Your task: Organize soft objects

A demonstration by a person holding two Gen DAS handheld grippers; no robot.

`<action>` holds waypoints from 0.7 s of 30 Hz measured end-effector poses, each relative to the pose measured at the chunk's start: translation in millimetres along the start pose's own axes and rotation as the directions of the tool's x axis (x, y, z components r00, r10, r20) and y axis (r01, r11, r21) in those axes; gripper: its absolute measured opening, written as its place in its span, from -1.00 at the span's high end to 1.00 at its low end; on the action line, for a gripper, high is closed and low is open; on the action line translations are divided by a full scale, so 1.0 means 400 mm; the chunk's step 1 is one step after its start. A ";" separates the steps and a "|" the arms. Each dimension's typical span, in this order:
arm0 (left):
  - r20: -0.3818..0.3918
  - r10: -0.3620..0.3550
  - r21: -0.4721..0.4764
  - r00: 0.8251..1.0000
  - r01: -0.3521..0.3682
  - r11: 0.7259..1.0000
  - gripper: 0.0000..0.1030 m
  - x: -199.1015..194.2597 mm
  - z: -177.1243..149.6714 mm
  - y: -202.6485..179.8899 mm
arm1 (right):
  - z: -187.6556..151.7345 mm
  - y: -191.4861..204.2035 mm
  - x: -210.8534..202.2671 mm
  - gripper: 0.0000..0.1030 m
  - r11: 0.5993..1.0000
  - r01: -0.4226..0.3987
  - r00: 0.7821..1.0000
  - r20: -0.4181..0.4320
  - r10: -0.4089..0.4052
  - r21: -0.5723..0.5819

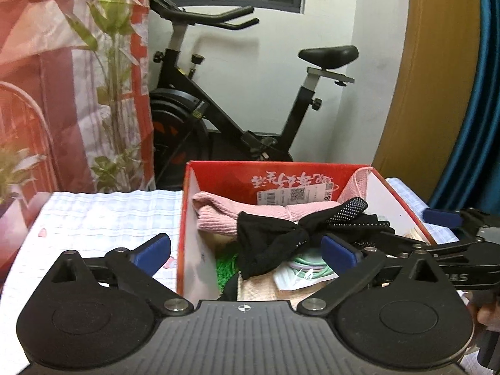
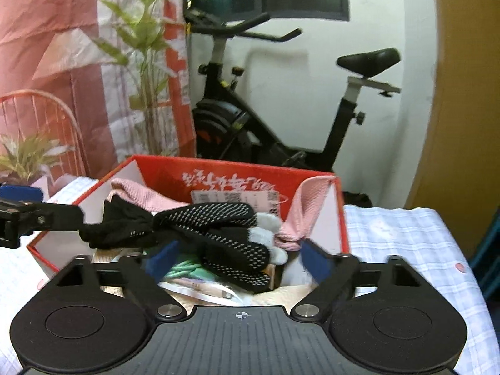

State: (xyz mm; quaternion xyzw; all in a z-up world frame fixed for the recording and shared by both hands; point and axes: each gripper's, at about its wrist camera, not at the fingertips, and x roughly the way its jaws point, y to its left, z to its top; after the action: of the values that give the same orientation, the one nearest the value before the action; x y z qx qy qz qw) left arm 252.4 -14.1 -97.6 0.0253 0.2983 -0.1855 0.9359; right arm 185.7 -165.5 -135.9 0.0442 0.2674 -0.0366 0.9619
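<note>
Two gloves, limp, light and knotted together, lie atop the box; the knot looks the surest hold. Both the left gripper and right gripper stand spread, empty.

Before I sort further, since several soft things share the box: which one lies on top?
The black dotted gloves, knotted together, lie on top of the pile; the pink cloth and green items sit beneath them.

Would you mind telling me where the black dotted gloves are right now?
In both wrist views, the black dotted gloves lie on top of the pile inside the red box, in front of the pink cloth.
</note>
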 end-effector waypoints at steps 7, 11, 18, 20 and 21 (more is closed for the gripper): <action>0.056 0.059 -0.005 0.997 -0.059 0.998 -1.00 -0.088 0.013 -0.002 | 0.005 -0.028 -0.080 -0.99 0.999 0.024 0.998 0.053 -0.025 0.022; 0.080 0.113 0.002 0.990 -0.113 0.994 -1.00 -0.137 0.021 -0.016 | 0.016 -0.036 -0.127 -0.99 0.999 0.030 0.996 0.083 -0.033 0.036; 0.165 0.136 0.035 0.977 -0.144 0.989 -1.00 -0.242 0.038 -0.036 | 0.054 -0.035 -0.217 -0.99 0.999 0.027 0.992 0.118 -0.032 0.046; 0.182 0.144 0.032 0.973 -0.152 0.988 -1.00 -0.273 0.043 -0.043 | 0.065 -0.031 -0.248 -0.99 0.998 0.023 0.991 0.132 -0.030 0.052; 0.194 0.151 0.030 0.969 -0.159 0.987 -1.00 -0.292 0.046 -0.046 | 0.070 -0.030 -0.264 -0.99 0.998 0.021 0.990 0.139 -0.029 0.059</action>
State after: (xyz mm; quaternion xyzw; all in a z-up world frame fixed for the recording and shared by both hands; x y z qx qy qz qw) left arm 167.7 4.6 -15.1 0.0516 0.2001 -0.1201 0.9710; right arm 108.8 -175.6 -58.1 0.0658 0.1985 -0.0596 0.9761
